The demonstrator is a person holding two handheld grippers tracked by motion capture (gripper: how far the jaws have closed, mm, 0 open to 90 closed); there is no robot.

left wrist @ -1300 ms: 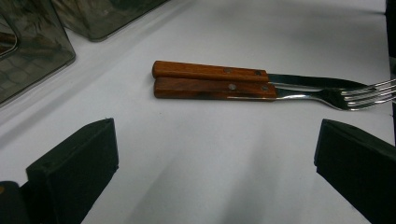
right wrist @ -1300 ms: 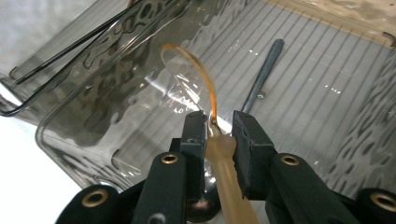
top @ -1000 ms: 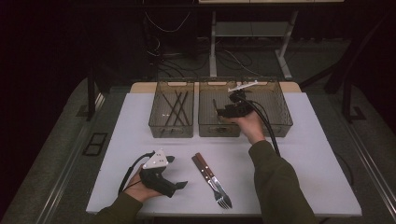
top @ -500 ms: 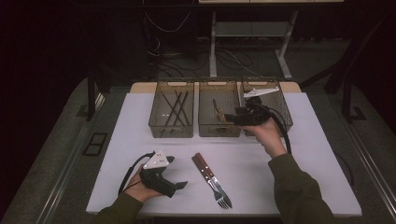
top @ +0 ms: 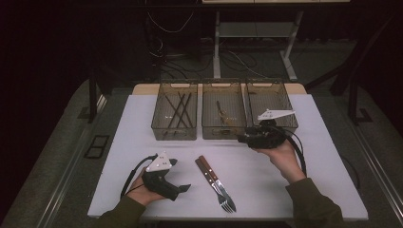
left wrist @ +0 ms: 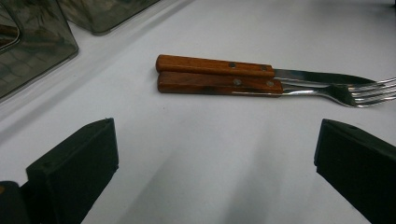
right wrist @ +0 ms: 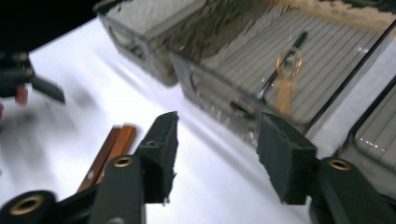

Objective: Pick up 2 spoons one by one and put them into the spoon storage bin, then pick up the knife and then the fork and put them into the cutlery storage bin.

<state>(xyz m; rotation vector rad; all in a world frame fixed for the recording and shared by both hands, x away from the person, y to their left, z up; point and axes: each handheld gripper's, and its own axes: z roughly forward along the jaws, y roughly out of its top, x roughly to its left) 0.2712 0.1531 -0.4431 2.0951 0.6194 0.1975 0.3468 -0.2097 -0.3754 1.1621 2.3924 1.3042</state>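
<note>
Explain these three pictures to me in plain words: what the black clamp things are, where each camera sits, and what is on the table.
A person sits at a white table holding a two-jaw gripper in each hand. One camera looks down from above; one rides on each gripper, looking along its black jaws. The left gripper rests on the table, jaws wide apart, empty. The right gripper hovers before three clear bins, jaws apart, holding nothing. A knife and fork with wooden handles lie side by side. The left bin holds dark sticks; the middle bin a spoon.
</note>
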